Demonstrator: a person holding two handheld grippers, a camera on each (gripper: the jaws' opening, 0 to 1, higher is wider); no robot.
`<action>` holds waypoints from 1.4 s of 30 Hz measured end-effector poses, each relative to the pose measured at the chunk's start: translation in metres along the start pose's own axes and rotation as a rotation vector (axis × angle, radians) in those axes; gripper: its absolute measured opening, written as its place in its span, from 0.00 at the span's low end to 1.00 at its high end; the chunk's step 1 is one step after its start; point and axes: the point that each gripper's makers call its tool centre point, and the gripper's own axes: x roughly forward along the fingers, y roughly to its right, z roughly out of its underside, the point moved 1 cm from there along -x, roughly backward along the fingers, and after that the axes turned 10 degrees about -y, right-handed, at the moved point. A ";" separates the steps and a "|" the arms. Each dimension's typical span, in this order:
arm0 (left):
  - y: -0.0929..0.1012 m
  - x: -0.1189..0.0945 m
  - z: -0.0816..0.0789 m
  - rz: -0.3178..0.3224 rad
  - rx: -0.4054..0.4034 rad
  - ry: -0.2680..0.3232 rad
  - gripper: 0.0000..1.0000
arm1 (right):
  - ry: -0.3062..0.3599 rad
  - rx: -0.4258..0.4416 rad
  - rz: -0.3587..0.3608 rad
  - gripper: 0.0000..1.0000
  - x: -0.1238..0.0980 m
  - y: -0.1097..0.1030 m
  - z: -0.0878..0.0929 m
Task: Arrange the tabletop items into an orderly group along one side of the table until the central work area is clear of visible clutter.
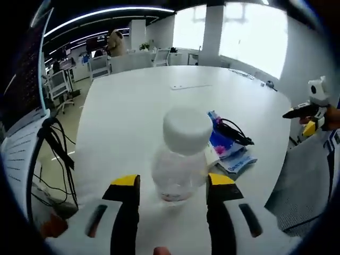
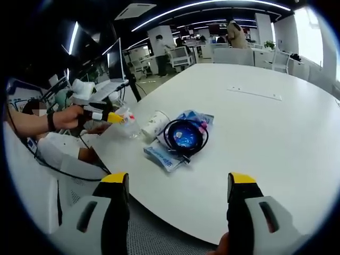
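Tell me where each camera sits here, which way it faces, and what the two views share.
Left gripper view: rides on the left tool, looking along its jaws across the white table; they stand either side of a clear bottle, contact unclear. The right tool enters at right.
Right gripper view: rides on the right tool, jaws wide apart, off the table edge, facing the black cable on blue packets; a hand holds the left tool at left.
Shared: table, bottle, cable, packets.
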 end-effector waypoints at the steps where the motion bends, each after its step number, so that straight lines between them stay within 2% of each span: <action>1: 0.000 0.000 0.000 0.001 0.001 0.000 0.48 | 0.000 0.000 0.000 0.75 0.000 0.000 0.000; 5: 0.003 0.001 -0.002 0.026 0.014 0.007 0.44 | -0.004 0.001 0.001 0.75 0.000 0.000 0.002; 7: 0.009 0.002 -0.002 0.040 0.030 0.004 0.39 | -0.003 0.002 0.003 0.75 0.000 0.000 0.002; 8: 0.006 0.003 -0.003 0.015 0.058 0.001 0.38 | -0.004 0.003 0.003 0.75 0.000 0.000 0.002; 10: 0.008 0.002 -0.001 0.010 0.065 -0.011 0.38 | -0.002 0.005 0.006 0.75 -0.001 0.001 0.002; 25: 0.007 0.005 -0.004 -0.037 -0.016 0.025 0.37 | -0.003 0.005 0.009 0.75 -0.002 0.004 0.004; 37: -0.003 0.012 -0.013 -0.153 -0.109 0.059 0.37 | -0.013 -0.013 -0.002 0.75 -0.001 0.007 0.000; 42: -0.007 0.016 -0.018 -0.181 -0.125 0.059 0.37 | -0.016 -0.012 -0.008 0.75 0.000 0.009 0.002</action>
